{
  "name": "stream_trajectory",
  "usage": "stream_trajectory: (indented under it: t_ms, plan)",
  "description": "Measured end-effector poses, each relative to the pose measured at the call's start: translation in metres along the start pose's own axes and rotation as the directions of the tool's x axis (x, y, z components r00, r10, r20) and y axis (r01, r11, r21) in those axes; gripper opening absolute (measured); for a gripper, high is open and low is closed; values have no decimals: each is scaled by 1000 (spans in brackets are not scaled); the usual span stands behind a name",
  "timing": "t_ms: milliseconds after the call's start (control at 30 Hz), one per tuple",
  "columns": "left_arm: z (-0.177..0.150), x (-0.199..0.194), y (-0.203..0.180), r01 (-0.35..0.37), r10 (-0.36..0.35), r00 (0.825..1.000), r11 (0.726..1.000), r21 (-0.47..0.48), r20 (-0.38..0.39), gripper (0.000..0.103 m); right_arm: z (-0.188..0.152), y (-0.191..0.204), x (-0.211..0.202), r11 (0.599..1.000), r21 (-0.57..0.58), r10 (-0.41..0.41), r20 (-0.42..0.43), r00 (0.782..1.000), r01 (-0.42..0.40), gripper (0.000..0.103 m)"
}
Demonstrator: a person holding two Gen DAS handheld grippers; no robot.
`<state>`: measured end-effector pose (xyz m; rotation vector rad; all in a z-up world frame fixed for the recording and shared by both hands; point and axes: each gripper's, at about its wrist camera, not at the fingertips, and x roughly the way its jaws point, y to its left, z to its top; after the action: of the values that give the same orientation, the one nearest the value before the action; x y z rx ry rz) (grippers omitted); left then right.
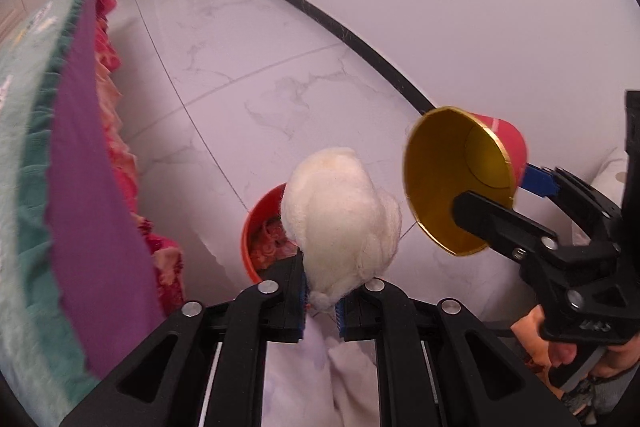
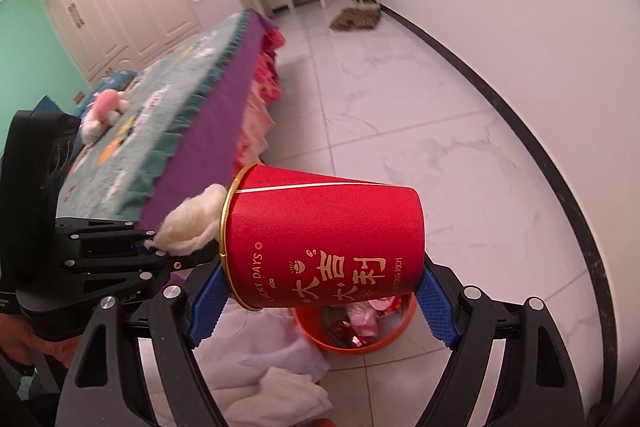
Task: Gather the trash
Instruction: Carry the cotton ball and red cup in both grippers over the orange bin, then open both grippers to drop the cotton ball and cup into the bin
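Cotton wadding, a cream-white clump, sits pinched between the blue pads of the left tongs in the left wrist view, held over the near rim of an orange waste bucket that stands on the marble-tile floor just beside the bed; the bucket already holds crumpled red and pink wrappers. To the right in the same view, the right tongs carry a red paper cup, one finger inside its gold-lined mouth and one on the outer wall. Right wrist view: the right tongs are clamped across the cup, which lies sideways, mouth toward the left tongs and their wadding, with the bucket directly beneath. White cloth lies crumpled on the floor next to the bucket, and a pink plush toy rests on the bed's top well back from its near edge. Judging by this, collection is partway along: some trash is binned, two pieces are poised for release, neither dropped yet.
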<state>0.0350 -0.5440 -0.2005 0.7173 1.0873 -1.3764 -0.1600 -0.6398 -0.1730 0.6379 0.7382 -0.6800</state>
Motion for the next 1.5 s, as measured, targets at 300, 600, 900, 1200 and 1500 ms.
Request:
stream_trajectory:
  t_ms: [300,600,900,1200,1500]
  plan:
    - [16,60,-3,13,-9,992,999,29,-126,23,-4,-37,16,997,49,-63,-16,998,63,81]
    - [13,79,-9,-6,11,986,999,35,-167,47,-9,-44,37,995,59,-74,-56,996,77,81]
    - [13,63,-4,-47,50,989,999,26,-138,47,-4,-30,60,998,41,-49,-76,996,52,81]
    - [6,55,12,-128,129,983,992,15,-133,47,-1,-11,93,999,37,-15,-116,993,20,81]
    - [0,49,24,-136,135,982,991,5,-132,47,-2,-2,122,1000,20,-19,-172,985,22,81]
